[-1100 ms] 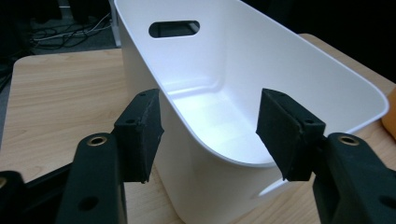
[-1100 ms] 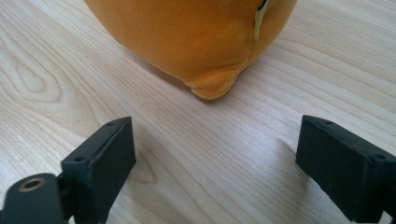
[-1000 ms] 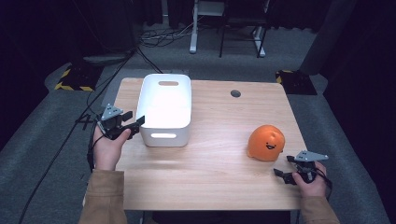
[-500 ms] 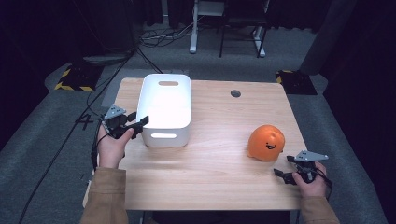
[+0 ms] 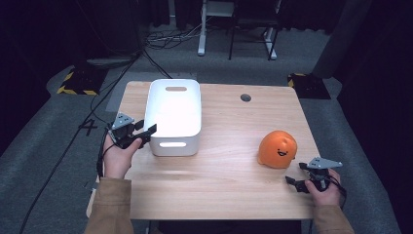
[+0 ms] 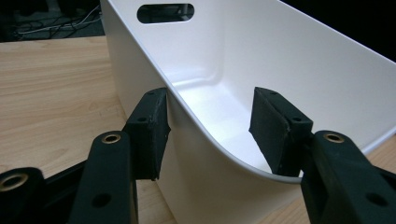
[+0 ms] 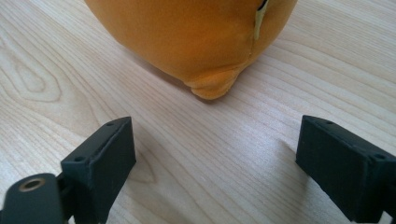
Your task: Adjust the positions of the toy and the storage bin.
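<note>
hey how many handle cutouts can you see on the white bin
2. One handle slot is in the far end wall of the white bin; the other handle slot is in the near end wall, facing the person. The long sides show none.

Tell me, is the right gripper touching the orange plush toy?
Apart. In the right gripper view, bare wooden table lies between the open right gripper and the orange plush toy.
</note>
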Motion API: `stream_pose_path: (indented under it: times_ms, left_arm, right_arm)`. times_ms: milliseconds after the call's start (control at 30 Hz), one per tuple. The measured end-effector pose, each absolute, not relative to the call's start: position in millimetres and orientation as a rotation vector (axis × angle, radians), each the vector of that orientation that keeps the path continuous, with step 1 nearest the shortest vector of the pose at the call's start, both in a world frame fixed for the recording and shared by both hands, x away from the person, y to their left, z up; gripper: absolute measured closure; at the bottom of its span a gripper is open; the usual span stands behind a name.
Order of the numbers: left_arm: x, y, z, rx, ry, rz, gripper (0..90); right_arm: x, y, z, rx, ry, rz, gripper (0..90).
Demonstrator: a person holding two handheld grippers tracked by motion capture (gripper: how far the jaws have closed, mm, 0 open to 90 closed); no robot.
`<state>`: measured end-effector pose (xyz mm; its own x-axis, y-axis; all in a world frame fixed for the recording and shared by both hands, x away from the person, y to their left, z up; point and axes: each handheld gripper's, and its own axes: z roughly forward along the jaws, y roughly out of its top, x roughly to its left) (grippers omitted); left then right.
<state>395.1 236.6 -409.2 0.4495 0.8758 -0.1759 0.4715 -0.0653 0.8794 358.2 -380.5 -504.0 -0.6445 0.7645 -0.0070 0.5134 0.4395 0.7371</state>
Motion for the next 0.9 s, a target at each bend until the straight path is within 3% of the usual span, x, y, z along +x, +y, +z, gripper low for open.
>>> stream_pose_path:
  times_ms: [567,900]
  left_arm:
    - [360,211,-407,1.759,1.106,0.489,45.0]
    - [345,188,-404,1.837,1.057,0.507,39.0]
  right_arm:
    - [358,-380,-504,1.091,2.357,1.032,12.1]
    - [358,-380,-504,1.092,2.357,1.033,12.1]
